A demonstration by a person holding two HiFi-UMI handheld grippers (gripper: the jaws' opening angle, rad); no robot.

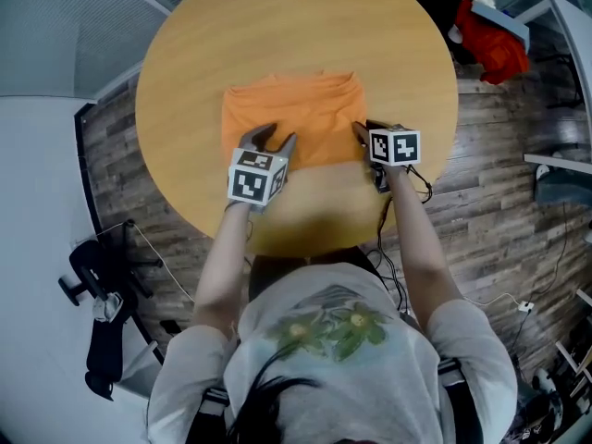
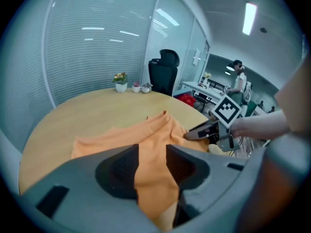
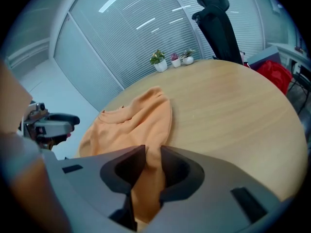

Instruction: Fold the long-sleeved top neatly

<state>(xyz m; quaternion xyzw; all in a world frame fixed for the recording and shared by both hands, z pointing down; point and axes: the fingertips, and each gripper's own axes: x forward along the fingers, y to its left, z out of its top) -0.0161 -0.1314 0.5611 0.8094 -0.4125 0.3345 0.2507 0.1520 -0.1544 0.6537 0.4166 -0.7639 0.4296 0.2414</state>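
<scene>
Head view: the orange long-sleeved top [image 1: 296, 118] lies partly folded at the middle of the round tabletop [image 1: 185, 63]. Your marker cubes [image 1: 255, 176] cover part of its near edge. Your left gripper [image 2: 152, 164] has its jaws clamped on a thick fold at the near left edge; the fold's end is lost below the jaw bodies. Your right gripper [image 3: 152, 166] has its jaws pinched on the near right edge. The sleeves cannot be made out.
</scene>
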